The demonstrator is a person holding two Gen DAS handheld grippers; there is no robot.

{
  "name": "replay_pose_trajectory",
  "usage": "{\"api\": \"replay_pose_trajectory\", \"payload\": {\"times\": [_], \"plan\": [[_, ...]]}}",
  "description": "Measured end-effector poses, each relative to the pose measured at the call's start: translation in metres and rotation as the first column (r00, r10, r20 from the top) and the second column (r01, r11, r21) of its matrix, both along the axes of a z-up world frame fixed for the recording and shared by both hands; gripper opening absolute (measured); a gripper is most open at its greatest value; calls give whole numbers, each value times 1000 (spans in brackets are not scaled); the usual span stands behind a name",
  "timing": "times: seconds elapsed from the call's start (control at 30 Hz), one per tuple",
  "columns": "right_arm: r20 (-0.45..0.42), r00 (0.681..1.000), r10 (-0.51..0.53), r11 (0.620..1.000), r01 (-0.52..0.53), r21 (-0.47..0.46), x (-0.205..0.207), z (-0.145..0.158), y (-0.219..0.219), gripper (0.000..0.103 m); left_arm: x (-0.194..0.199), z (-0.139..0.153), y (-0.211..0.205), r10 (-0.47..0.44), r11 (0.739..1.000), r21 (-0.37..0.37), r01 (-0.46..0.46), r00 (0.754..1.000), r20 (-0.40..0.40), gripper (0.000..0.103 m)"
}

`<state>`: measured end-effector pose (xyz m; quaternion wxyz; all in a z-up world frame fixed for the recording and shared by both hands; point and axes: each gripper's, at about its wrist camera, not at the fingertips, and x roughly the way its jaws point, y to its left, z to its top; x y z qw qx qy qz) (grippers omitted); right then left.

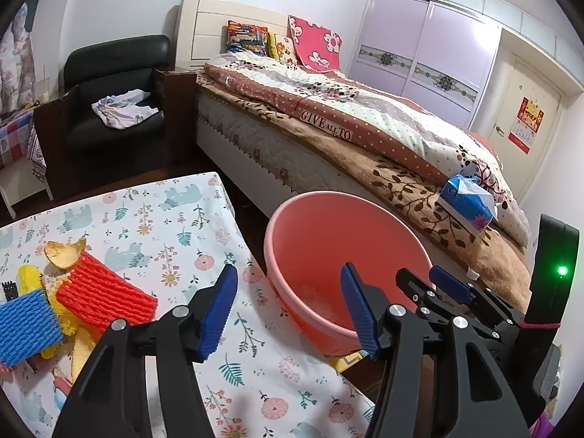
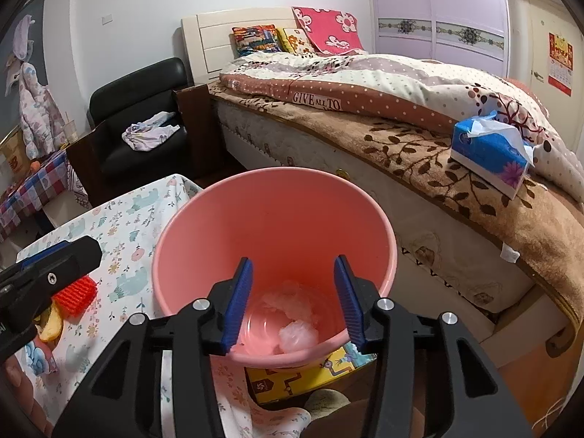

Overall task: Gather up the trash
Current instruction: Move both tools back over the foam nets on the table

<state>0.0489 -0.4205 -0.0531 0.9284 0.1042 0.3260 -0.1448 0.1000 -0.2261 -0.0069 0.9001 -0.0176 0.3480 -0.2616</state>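
I read the left gripper (image 1: 288, 306) as spread wide with nothing between its blue pads; in the left wrist view it sits at lower centre, over the edge of the table (image 1: 153, 219) with the floral cloth and the near rim of the pink bin (image 1: 328, 226). The right gripper (image 2: 294, 301) has its jaws parted and empty, directly above the mouth of the bin at lower centre of the right wrist view. At the bottom of the bin I see pale crumpled wads (image 2: 294, 323), two at least; I cannot tell what they are made of. Uncollected items lie on the table at lower left of the left wrist view: a red foam net (image 1: 106, 292), a blue foam net (image 1: 27, 325), yellow foam netting (image 1: 31, 279) and a piece of orange peel (image 1: 65, 253). The bin stands just beside the table, between it and the bed (image 1: 328, 127). A blue tissue pack (image 1: 467, 200) rests on the bed at right.
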Motion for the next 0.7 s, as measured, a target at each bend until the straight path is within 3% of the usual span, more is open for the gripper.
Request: {"api": "replay_pose_trajectory", "payload": {"times": [0.7], "plan": [[85, 986, 146, 989, -146, -4, -26, 26, 60, 47, -27, 14, 67, 205, 977, 55, -206, 978, 26, 58]]}}
